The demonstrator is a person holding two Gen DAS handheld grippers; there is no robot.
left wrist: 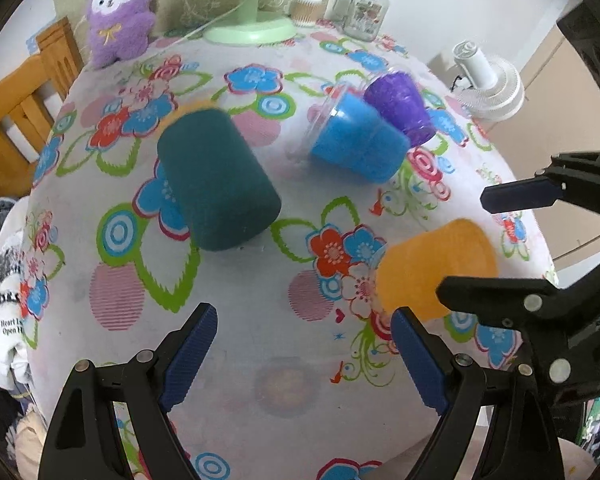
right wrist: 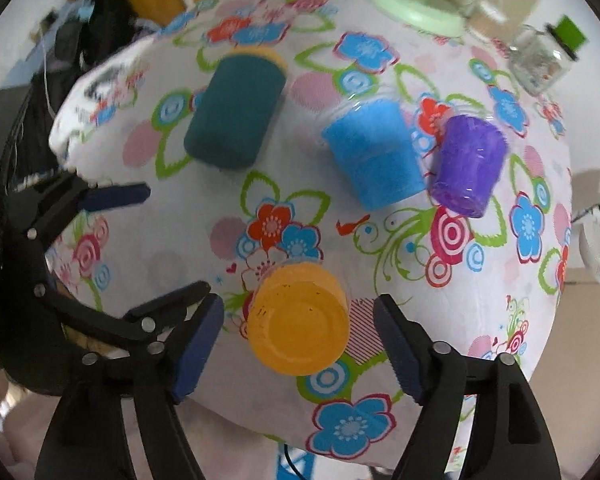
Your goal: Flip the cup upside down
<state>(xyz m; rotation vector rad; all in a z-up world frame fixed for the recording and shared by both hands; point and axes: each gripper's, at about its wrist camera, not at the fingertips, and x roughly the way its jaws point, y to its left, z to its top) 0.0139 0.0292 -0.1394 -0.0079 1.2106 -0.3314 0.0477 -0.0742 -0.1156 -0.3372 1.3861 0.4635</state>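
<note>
Several cups stand upside down on the floral tablecloth (left wrist: 259, 344): a dark teal cup (left wrist: 215, 180), a blue cup (left wrist: 356, 140) touching a purple cup (left wrist: 400, 108), and an orange cup (left wrist: 436, 268). In the right wrist view the orange cup (right wrist: 297, 318) sits base up between the open fingers of my right gripper (right wrist: 300, 348), not touching them. The teal cup (right wrist: 231, 116), blue cup (right wrist: 374, 154) and purple cup (right wrist: 468, 164) lie beyond. My left gripper (left wrist: 304, 356) is open and empty over bare cloth, left of the orange cup. The right gripper's fingers (left wrist: 516, 196) show at the right edge.
A green fan base (left wrist: 251, 32), a purple plush toy (left wrist: 119, 12), a glass jar with a green lid (left wrist: 366, 8) and a small container (left wrist: 306, 10) stand at the far table edge. A white fan (left wrist: 488, 80) is off to the right. A wooden chair (left wrist: 23, 112) is at left.
</note>
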